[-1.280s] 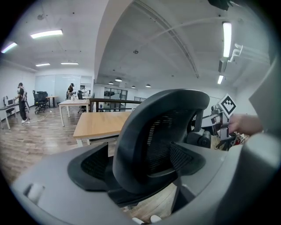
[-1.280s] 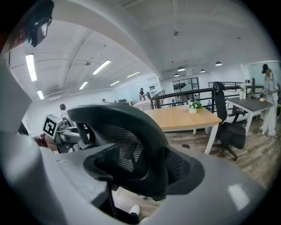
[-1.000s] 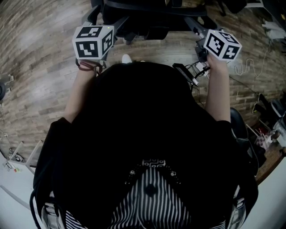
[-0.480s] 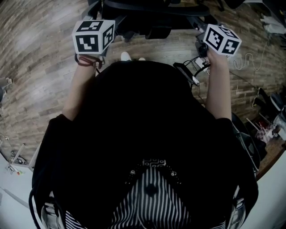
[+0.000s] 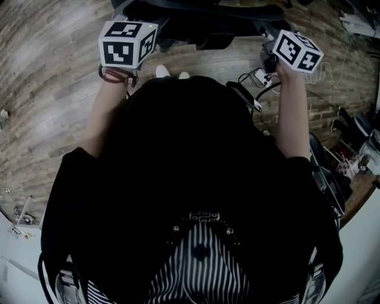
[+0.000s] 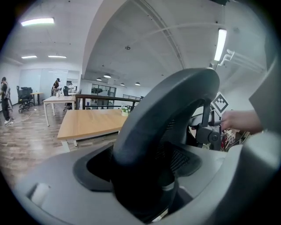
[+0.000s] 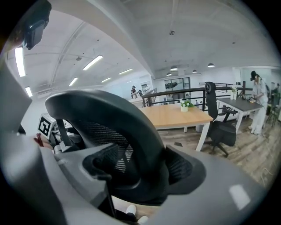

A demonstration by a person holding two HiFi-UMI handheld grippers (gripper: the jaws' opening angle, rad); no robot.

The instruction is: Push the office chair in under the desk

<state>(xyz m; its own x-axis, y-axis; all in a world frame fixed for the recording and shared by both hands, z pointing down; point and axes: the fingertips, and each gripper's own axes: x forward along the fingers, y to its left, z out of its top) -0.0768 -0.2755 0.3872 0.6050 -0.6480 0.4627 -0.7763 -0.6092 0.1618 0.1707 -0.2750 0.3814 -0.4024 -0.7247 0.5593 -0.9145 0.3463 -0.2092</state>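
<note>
The black office chair [image 5: 202,10] stands at the top of the head view, just past both marker cubes. My left gripper [image 6: 145,176] has the left edge of the chair's curved backrest [image 6: 167,114] between its jaws. They have just been closing, and both pads lie against the frame. My right gripper [image 7: 140,171] is shut on the backrest's [image 7: 109,118] right edge the same way. A light wooden desk [image 6: 88,123] stands beyond the chair and also shows in the right gripper view [image 7: 175,116]. The person's dark torso hides the floor below.
Cables and a power strip [image 5: 258,77] lie on the wooden floor by my right hand. Clutter lines the right side [image 5: 356,166]. A second black chair [image 7: 219,127] stands right of the desk. People stand in the distance [image 6: 5,99] and by a far desk [image 7: 257,101].
Both marker cubes and the chair sit slightly nearer the top of the head view, and the floor has shifted with them. The hands stay in the same place on the chair.
</note>
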